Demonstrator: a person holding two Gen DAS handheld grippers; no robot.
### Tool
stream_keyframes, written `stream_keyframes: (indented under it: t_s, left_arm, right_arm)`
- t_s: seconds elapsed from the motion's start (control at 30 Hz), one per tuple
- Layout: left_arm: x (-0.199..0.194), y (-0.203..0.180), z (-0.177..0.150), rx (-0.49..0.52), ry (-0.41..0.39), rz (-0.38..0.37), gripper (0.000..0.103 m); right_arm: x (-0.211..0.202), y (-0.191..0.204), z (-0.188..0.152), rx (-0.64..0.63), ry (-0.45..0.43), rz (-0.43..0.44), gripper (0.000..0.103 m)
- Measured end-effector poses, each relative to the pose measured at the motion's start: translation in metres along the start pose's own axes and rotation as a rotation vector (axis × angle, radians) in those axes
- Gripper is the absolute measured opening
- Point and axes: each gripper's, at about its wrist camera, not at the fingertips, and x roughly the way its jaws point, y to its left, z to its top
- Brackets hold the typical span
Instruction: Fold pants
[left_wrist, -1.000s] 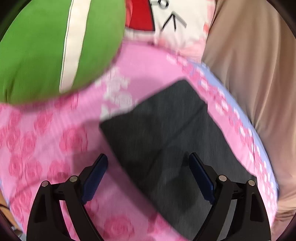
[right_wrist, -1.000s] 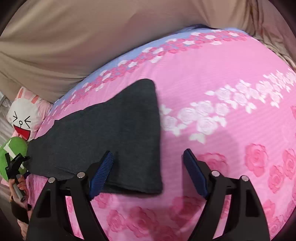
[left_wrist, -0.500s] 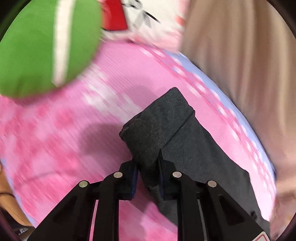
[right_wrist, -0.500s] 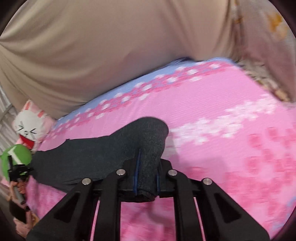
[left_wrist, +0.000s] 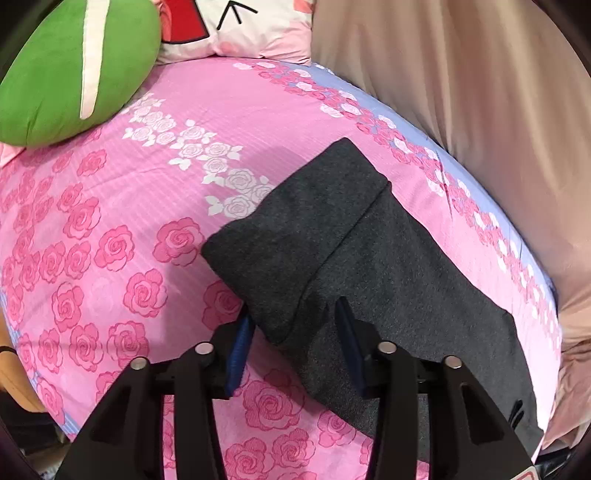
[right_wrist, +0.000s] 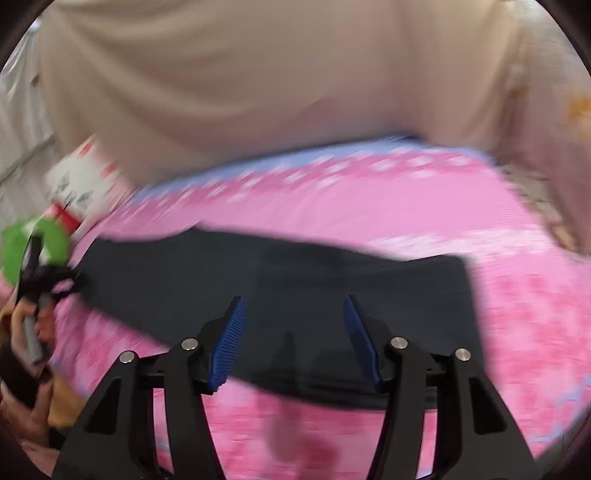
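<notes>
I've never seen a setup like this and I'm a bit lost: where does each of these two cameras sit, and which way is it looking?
Left wrist view: sits on the left hand-held gripper, looking down along its opening fingers at the dark pants, a folded corner between them, unpinched.
Right wrist view: sits on the right hand-held gripper, also opening, nothing gripped, looking across the blurred bed; the person's other hand and gripper show at left.
Both share: pants, pink rose bedsheet, green cushion, beige curtain.

Left gripper (left_wrist: 295, 328) opening around folded pants (left_wrist: 369, 266) corner.
</notes>
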Motion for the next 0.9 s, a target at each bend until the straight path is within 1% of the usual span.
stream_keyframes:
  t_s: [0.03, 0.07, 0.1, 0.13, 0.17, 0.2, 0.23, 0.27, 0.3, 0.37, 0.4, 0.47, 0.5, 0.53, 0.6, 0.63, 0.67, 0.7, 0.73, 0.77, 0.8, 0.83, 0.87, 0.9]
  left_arm:
    - [-0.001, 0.001, 0.000, 0.002, 0.002, -0.001, 0.043]
    - [-0.004, 0.003, 0.000, 0.004, 0.001, -0.008, 0.044]
    - [-0.007, 0.004, 0.000, 0.009, -0.002, -0.014, 0.045]
    - [-0.012, 0.006, 0.000, 0.023, -0.006, -0.018, 0.048]
    - [-0.016, 0.008, 0.000, 0.035, -0.011, -0.018, 0.050]
    - [-0.020, 0.009, 0.000, 0.047, -0.018, -0.023, 0.053]
    - [-0.024, 0.011, 0.001, 0.062, -0.026, -0.028, 0.057]
    - [-0.026, 0.013, 0.001, 0.071, -0.032, -0.029, 0.058]
    - [-0.028, 0.014, 0.001, 0.079, -0.037, -0.033, 0.058]
    - [-0.029, 0.017, 0.003, 0.086, -0.037, -0.052, 0.058]
    - [-0.029, 0.018, 0.003, 0.087, -0.035, -0.060, 0.058]
    - [-0.027, 0.017, 0.005, 0.084, -0.033, -0.075, 0.062]
    - [-0.025, 0.017, 0.005, 0.079, -0.032, -0.078, 0.065]
    - [-0.022, 0.017, 0.005, 0.070, -0.030, -0.084, 0.067]
    - [-0.014, 0.018, 0.006, 0.045, -0.005, -0.094, 0.067]
    - [-0.012, 0.020, 0.007, 0.032, 0.006, -0.105, 0.067]
    - [-0.010, 0.023, 0.008, 0.019, 0.017, -0.114, 0.067]
    - [-0.009, 0.026, 0.009, 0.005, 0.024, -0.113, 0.067]
    - [-0.009, 0.029, 0.010, -0.007, 0.016, -0.107, 0.069]
    - [-0.008, 0.030, 0.013, -0.012, 0.008, -0.091, 0.071]
    - [-0.006, 0.030, 0.014, -0.012, 0.004, -0.076, 0.073]
    - [0.000, 0.029, 0.018, -0.008, 0.004, -0.058, 0.073]
    - [0.005, 0.027, 0.020, -0.012, 0.009, -0.049, 0.073]
    - [0.015, 0.024, 0.023, -0.018, 0.018, -0.050, 0.072]
  right_arm:
    - [0.018, 0.013, -0.002, -0.009, 0.043, 0.047, 0.053]
    - [0.035, 0.024, -0.005, -0.019, 0.082, 0.069, 0.053]
    - [0.049, 0.034, -0.007, -0.038, 0.112, 0.058, 0.053]
    - [0.063, 0.041, -0.009, -0.058, 0.134, 0.013, 0.053]
    - [0.074, 0.043, -0.010, -0.071, 0.149, -0.049, 0.049]
    - [0.080, 0.042, -0.010, -0.073, 0.161, -0.085, 0.039]
    - [0.085, 0.040, -0.011, -0.075, 0.166, -0.103, 0.034]
    - [0.086, 0.039, -0.010, -0.084, 0.158, -0.119, 0.020]
    - [0.087, 0.039, -0.008, -0.087, 0.164, -0.136, 0.012]
    - [0.082, 0.035, 0.005, -0.043, 0.141, -0.117, 0.011]
    - [0.077, 0.033, 0.013, -0.016, 0.112, -0.095, 0.011]
    - [0.066, 0.041, 0.033, 0.007, 0.058, -0.044, 0.011]
    - [0.062, 0.045, 0.037, 0.008, 0.039, -0.017, 0.012]
    - [0.071, 0.057, 0.042, -0.007, 0.046, 0.030, 0.013]
    - [0.097, 0.076, 0.038, -0.055, 0.101, 0.084, 0.026]
    - [0.115, 0.086, 0.030, -0.081, 0.162, 0.112, 0.025]
    - [0.127, 0.092, 0.022, -0.092, 0.201, 0.108, 0.027]
    - [0.127, 0.094, 0.017, -0.094, 0.198, 0.095, 0.027]
    - [0.120, 0.096, 0.015, -0.102, 0.175, 0.080, 0.027]
    - [0.110, 0.095, 0.016, -0.103, 0.153, 0.072, 0.029]
    - [0.098, 0.094, 0.017, -0.095, 0.126, 0.067, 0.041]
    - [0.080, 0.087, 0.020, -0.078, 0.083, 0.059, 0.047]
    - [0.070, 0.083, 0.021, -0.069, 0.059, 0.049, 0.058]
    - [0.058, 0.077, 0.023, -0.059, 0.032, 0.032, 0.066]
